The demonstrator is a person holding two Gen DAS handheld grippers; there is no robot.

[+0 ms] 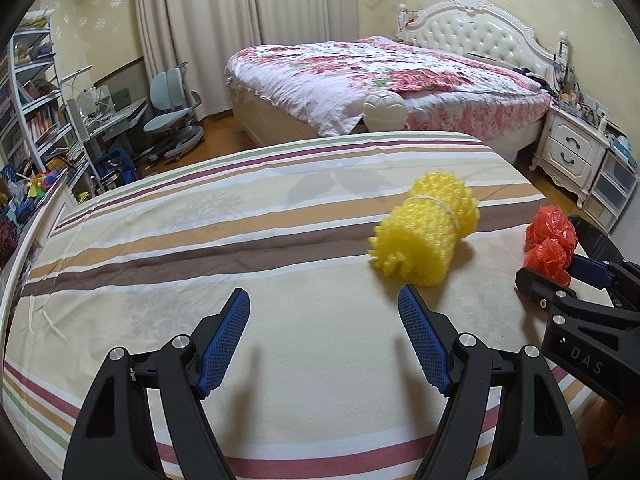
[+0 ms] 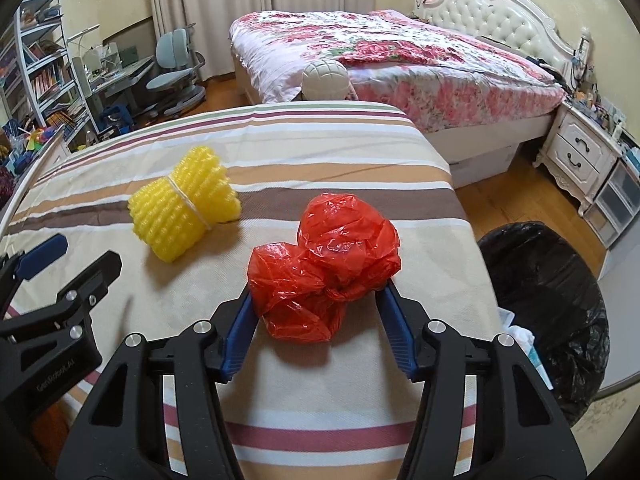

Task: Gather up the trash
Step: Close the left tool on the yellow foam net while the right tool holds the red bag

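Bracketing red bag (image 2: 326,264) – right gripper (image 2: 318,300), tilted down

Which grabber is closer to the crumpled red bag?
Right. The right gripper has its jaws around the red bag. The left gripper hangs off to the side, nearer the yellow foam roll.

The left gripper (image 1: 324,298), black-framed with ribbed blue pads, tilts downward with its jaws spread wide and nothing between them. Just to its right, the matching right gripper (image 2: 316,292) also tilts downward, its blue fingers (image 2: 240,328) drawn in against both sides of a crumpled red plastic bag (image 2: 326,270) lying between them.
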